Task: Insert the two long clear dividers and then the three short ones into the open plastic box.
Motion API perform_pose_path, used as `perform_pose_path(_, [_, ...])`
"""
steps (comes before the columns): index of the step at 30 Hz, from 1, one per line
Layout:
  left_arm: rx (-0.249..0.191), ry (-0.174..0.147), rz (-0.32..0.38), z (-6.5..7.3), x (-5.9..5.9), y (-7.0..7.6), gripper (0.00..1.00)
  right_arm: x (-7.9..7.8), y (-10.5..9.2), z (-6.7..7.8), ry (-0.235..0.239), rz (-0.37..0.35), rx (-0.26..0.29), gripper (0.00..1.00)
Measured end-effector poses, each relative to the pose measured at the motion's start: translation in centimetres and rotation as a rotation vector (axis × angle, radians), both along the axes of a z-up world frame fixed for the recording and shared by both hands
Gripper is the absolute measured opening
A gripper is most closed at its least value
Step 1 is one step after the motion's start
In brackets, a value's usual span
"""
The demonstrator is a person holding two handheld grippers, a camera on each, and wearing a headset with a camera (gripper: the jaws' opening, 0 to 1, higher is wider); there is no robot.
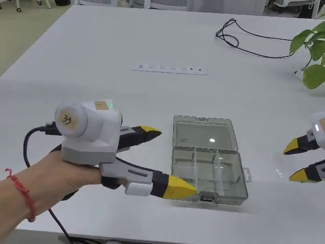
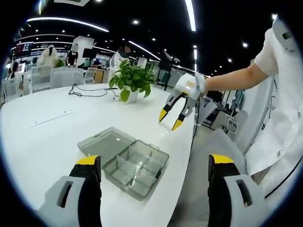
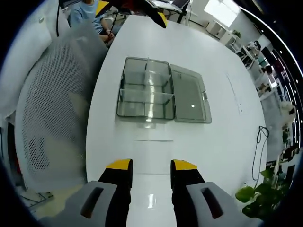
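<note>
The clear plastic box [image 1: 231, 190] lies open near the table's front edge, its lid [image 1: 204, 133] folded flat behind it. Clear dividers stand inside and split the box [image 3: 130, 109] into compartments. A thin clear strip [image 3: 154, 140] lies flat on the table between the box and my right gripper [image 3: 150, 164]. My left gripper [image 1: 165, 160] hovers at the box's left side, open wide and holding nothing. My right gripper [image 1: 297, 161] is open to the right of the box, apart from it. In the left gripper view the box [image 2: 135, 163] sits between my left gripper's [image 2: 154, 165] spread jaws, and the right gripper [image 2: 171, 117] is beyond it.
A white power strip [image 1: 170, 68] lies at mid-table, a black cable [image 1: 244, 35] loops at the far right, and a potted plant [image 1: 312, 56] stands at the right edge. A grey mesh chair [image 3: 52, 109] stands by the table's near edge.
</note>
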State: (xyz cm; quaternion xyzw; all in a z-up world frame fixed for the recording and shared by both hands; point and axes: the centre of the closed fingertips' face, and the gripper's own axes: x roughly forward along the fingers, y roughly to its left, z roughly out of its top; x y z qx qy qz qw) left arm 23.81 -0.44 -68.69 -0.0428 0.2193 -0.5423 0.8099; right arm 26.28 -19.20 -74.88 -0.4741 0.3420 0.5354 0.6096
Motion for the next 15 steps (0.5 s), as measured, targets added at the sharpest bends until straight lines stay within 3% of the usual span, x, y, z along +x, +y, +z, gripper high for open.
perform_pose_path(4, [-0.054,0.045,0.02,0.9,0.4,-1.0,0.91,-0.6,1.6,1.9,-0.032,0.012,0.016,0.33])
perform_pose_path(6, [-0.075,0.062,0.026,1.4,0.5,-1.6,0.89,-0.1,1.8,2.3,-0.045,0.012,0.031,0.33])
perform_pose_path(7, [-0.078,0.081,0.037,1.5,0.6,-1.8,0.87,-0.3,2.2,2.6,-0.049,0.012,0.039,0.33])
perform_pose_path(9, [-0.135,0.13,0.038,2.2,0.6,-2.6,0.84,-0.7,3.1,3.4,-0.058,0.011,0.054,0.33])
perform_pose_path(12, [-0.162,0.175,0.048,2.3,0.6,-3.2,0.79,-1.4,4.4,4.4,-0.069,0.014,0.072,0.33])
perform_pose_path(13, [-0.155,0.207,0.06,2.0,0.7,-3.4,0.75,-1.8,4.9,4.8,-0.073,0.015,0.076,0.33])
perform_pose_path(15, [-0.197,0.258,0.051,2.4,0.4,-4.1,0.73,-2.2,5.6,5.3,-0.086,0.02,0.078,0.33])
